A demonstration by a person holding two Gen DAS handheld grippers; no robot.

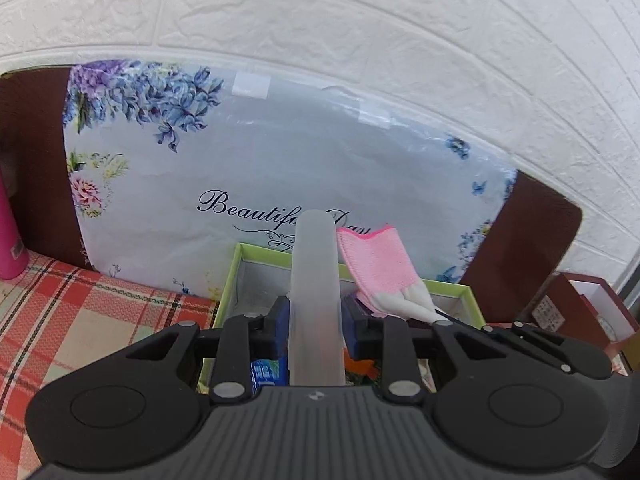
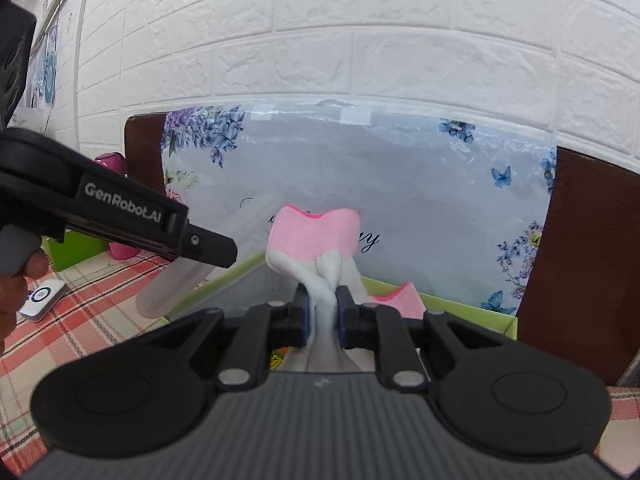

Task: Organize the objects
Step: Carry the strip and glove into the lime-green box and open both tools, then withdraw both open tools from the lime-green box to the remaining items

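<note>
My left gripper (image 1: pixel 316 320) is shut on a frosted translucent tube (image 1: pixel 314 280) that sticks forward and up over an open green-rimmed box (image 1: pixel 228 280). To its right hangs a white glove with a pink cuff (image 1: pixel 376 260). In the right wrist view my right gripper (image 2: pixel 323 312) is shut on that glove (image 2: pixel 316 236), pinching its white fingers with the cuff upward. A second pink cuff (image 2: pixel 400 300) lies in the green box (image 2: pixel 460 304). The left gripper (image 2: pixel 224 250) with the tube (image 2: pixel 176 284) reaches in from the left.
A floral board reading "Beautiful Day" (image 1: pixel 280 152) leans on the white brick wall behind the box, with a brown panel (image 1: pixel 528 248) behind it. A pink bottle (image 1: pixel 10 232) stands left, a red box (image 1: pixel 580 312) right. A white remote (image 2: pixel 42 300) lies on the plaid cloth (image 1: pixel 80 320).
</note>
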